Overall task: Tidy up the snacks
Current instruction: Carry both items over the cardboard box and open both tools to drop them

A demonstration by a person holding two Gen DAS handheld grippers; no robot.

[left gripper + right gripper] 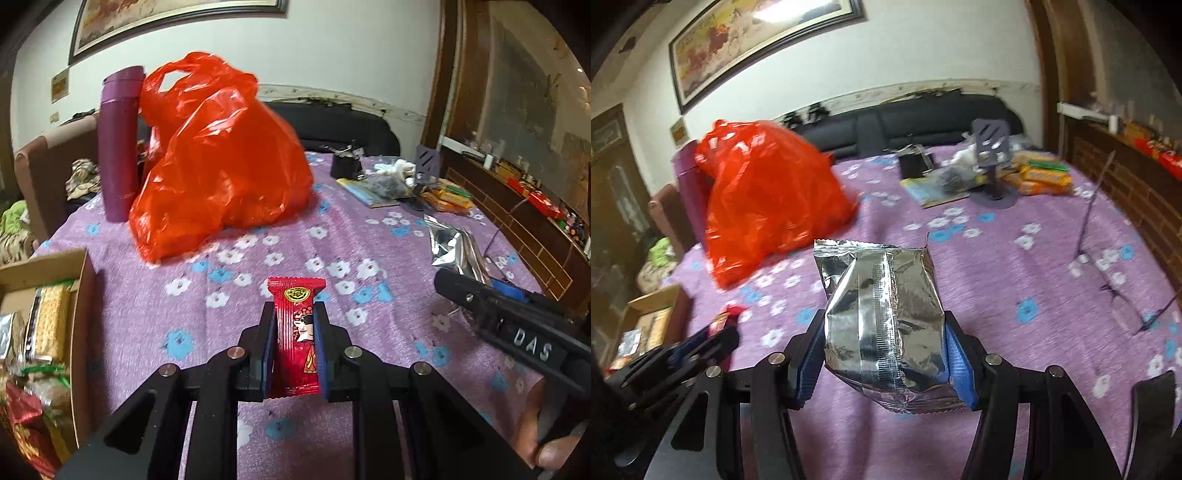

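— Counting two packets held above the table [369, 236]: left gripper [295, 310] pinching one red candy packet [297, 332]?
— Yes; right gripper [886, 332] clamps one silver pouch [882, 325], one cardboard box [83, 295] at the left edge

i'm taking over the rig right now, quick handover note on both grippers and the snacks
Left gripper: jaws shut on a small red sweet wrapper, held above the purple flowered cloth.
Right gripper: jaws shut on a crinkled silver foil packet.
Open cardboard box at the left edge already holds several snack packs.
Left to do: both held snacks are not yet in the box; yellow snack packs still lie at the far right, and the orange plastic bag stands behind.
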